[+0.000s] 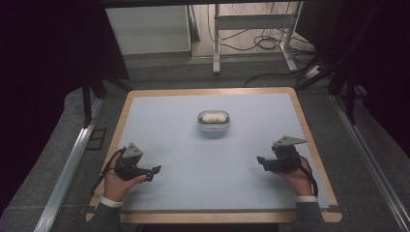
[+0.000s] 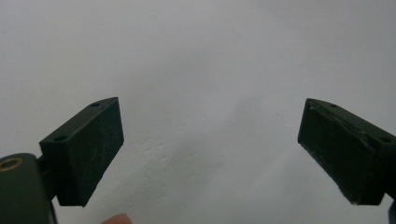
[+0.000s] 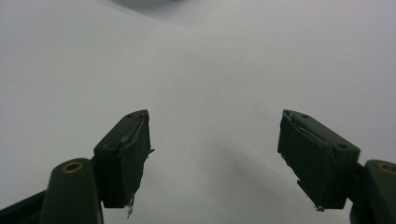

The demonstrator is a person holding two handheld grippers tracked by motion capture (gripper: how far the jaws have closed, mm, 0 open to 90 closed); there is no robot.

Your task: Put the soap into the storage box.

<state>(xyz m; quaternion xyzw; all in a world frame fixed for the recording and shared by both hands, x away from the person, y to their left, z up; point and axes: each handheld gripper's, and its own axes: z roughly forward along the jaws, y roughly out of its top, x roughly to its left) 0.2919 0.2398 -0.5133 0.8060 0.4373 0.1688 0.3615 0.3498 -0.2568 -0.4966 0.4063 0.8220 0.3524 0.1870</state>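
While both our left gripper (image 1: 153, 172) and right gripper (image 1: 261, 161) sit spread wide and empty, well apart from the white case (image 1: 213, 123) at the table's (image 1: 169, 125) far middle, we risk nudging it away on a careless reach.

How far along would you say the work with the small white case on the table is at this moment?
Nothing looks done yet: the white case sits untouched mid-table. Both the left gripper and the right gripper rest low near the front edge of the table, jaws open and holding nothing. Reaching for, grasping and handling the case all remain.
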